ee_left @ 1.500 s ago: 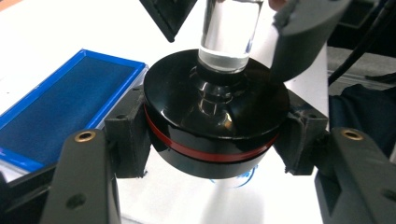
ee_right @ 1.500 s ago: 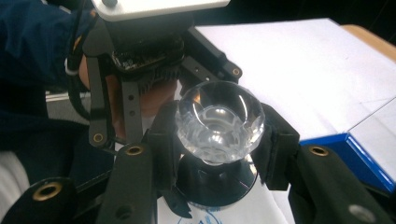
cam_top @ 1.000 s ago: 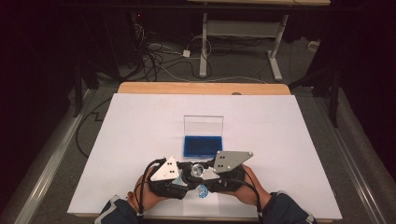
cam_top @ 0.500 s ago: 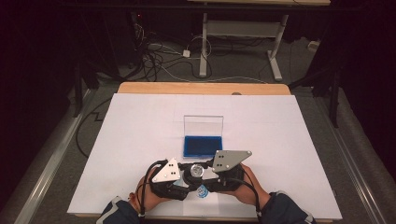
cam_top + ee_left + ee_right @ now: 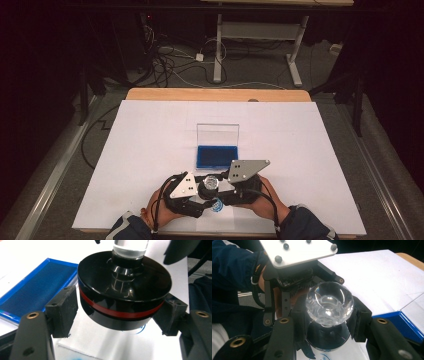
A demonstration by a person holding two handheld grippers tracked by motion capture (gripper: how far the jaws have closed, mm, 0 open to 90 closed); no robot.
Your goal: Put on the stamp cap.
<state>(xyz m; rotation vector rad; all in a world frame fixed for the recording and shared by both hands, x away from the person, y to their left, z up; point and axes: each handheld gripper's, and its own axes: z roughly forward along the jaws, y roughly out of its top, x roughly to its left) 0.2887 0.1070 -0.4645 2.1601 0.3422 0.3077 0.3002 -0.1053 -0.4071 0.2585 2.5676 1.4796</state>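
At the table's near edge, we hold a round black stamp [image 5: 124,288] by its clear knob [image 5: 329,302] in the right gripper [image 5: 329,322], jaws clamped. Our left gripper [image 5: 120,315] has just been opening, its pads apparently clear of the stamp's base. Just beyond lies the blue ink pad [image 5: 217,156], lid upright.

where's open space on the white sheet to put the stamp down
Bare sheet lies right of the blue ink pad and left of it, and behind its upright clear lid up to the wooden edge. It is crowded at the near edge, where both tools, left and right, meet around the stamp.
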